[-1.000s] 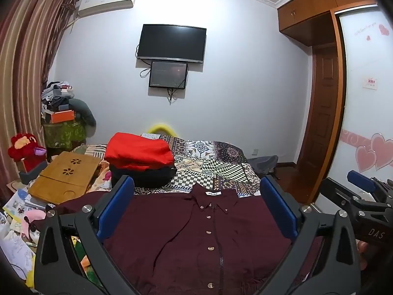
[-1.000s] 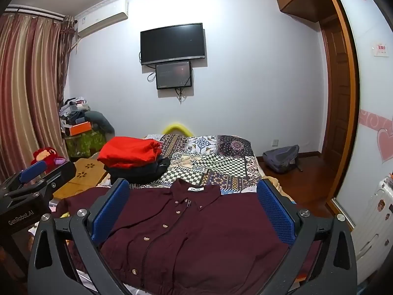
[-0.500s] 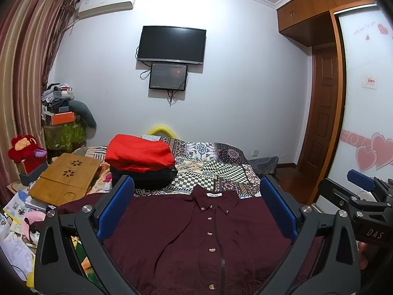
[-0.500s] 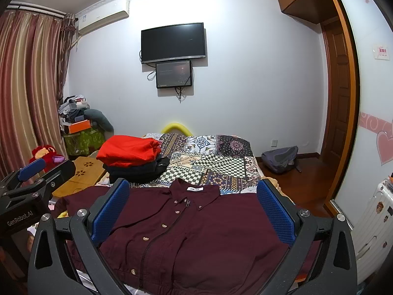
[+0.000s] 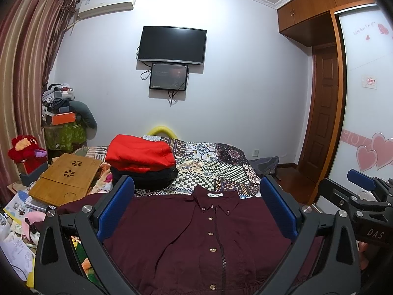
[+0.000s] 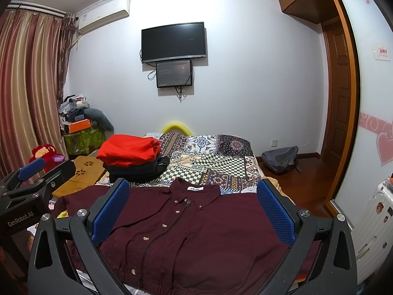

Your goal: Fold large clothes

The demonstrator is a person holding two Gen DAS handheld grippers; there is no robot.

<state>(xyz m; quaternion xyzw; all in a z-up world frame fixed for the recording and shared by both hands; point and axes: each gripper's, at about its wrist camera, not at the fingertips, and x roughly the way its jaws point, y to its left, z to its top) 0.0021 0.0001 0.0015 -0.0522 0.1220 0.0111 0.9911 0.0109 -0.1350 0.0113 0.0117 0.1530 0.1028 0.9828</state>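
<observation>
A dark maroon button-up jacket (image 5: 196, 236) lies spread flat, front up, collar away from me, on the near end of the bed; it also shows in the right wrist view (image 6: 196, 233). My left gripper (image 5: 196, 196) is open and empty, held above the jacket, blue pads wide apart. My right gripper (image 6: 192, 196) is open and empty, also above the jacket. Each gripper shows at the edge of the other's view: the right one (image 5: 363, 196), the left one (image 6: 32, 179).
A folded red garment on a dark one (image 5: 141, 162) sits on the patterned bedspread (image 5: 216, 167) behind the jacket. A wooden lap desk (image 5: 66, 177) and clutter lie at left. A grey backpack (image 6: 280, 158) is on the floor at right, near the wardrobe.
Both views have tilted slightly upward, so the jacket sits a little lower in frame. Both grippers stay open and empty.
</observation>
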